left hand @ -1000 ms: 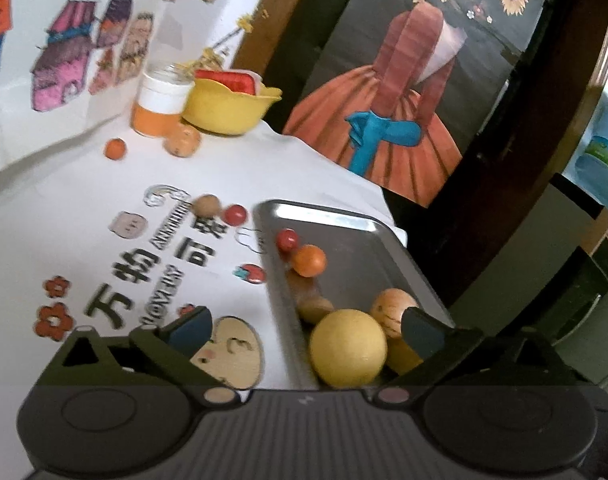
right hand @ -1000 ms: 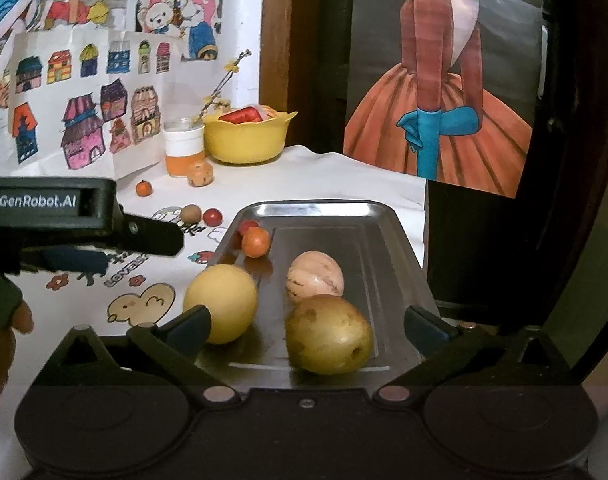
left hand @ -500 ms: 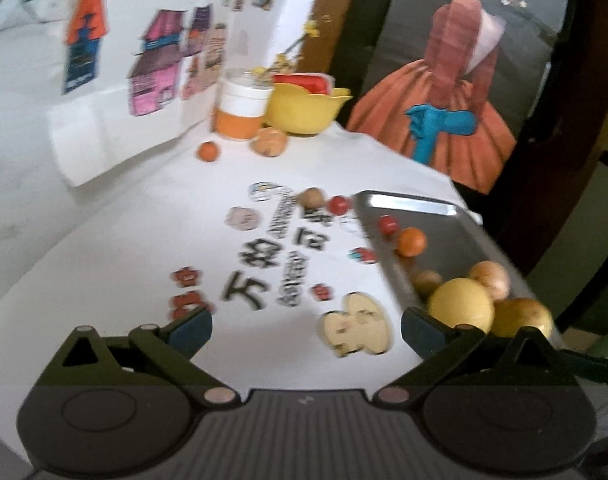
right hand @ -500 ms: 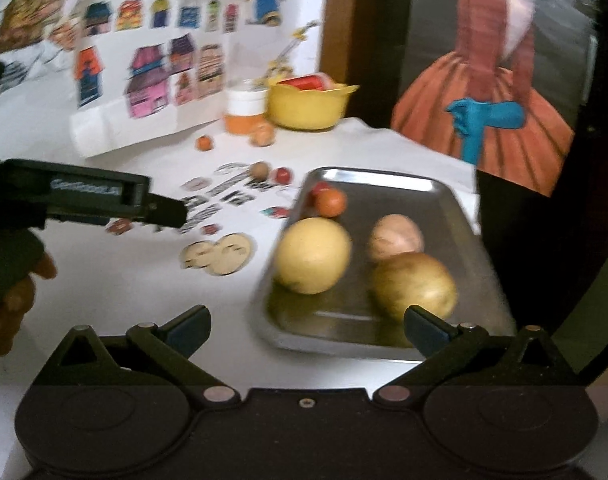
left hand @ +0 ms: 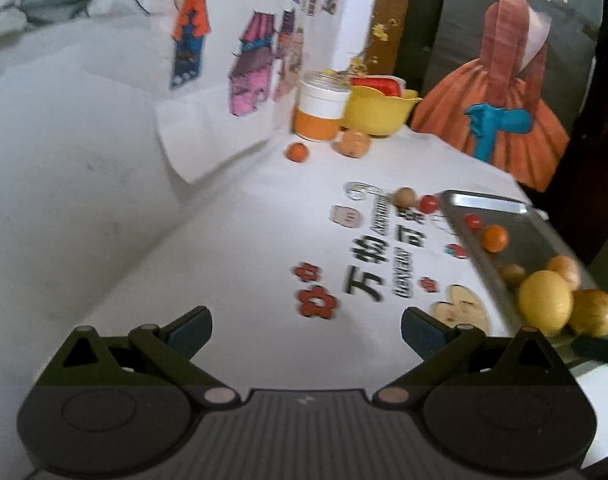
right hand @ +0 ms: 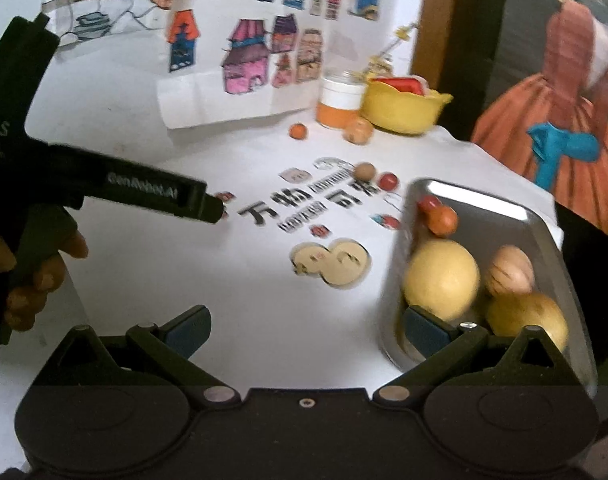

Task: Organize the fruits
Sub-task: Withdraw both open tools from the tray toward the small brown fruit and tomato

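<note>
the left gripper (left hand: 305, 326) hovers over the white-clothed table (left hand: 232, 248), its two blue-padded fingers spread wide with nothing between them. the right gripper (right hand: 305, 326) is likewise splayed and empty, its right pad sitting just in front of the near corner of the shiny metal tray (right hand: 499, 208).

the tray stands at the right side of the table. in it lie a large round yellow fruit (right hand: 441, 278), a pale peach-coloured striped fruit (right hand: 509, 270) just beside it, a yellow-brown fruit (right hand: 527, 318) nearest the camera, and at the far end a small orange fruit (right hand: 443, 219) touching a small red one (right hand: 427, 203).

other fruit is loose on the cloth: a small tan ball-shaped fruit (right hand: 364, 171) and a small red round fruit (right hand: 388, 181) near the tray's far corner, and further back a tiny orange fruit (right hand: 298, 131) and a peach-coloured fruit (right hand: 358, 131) in front of an orange-and-white jar (right hand: 337, 102) and a yellow bowl (right hand: 401, 110).

seen from the right wrist, a person's hand (right hand: 32, 276) grips the handle of the left gripper at the left edge. coloured house drawings (right hand: 248, 58) hang on the wall behind.
</note>
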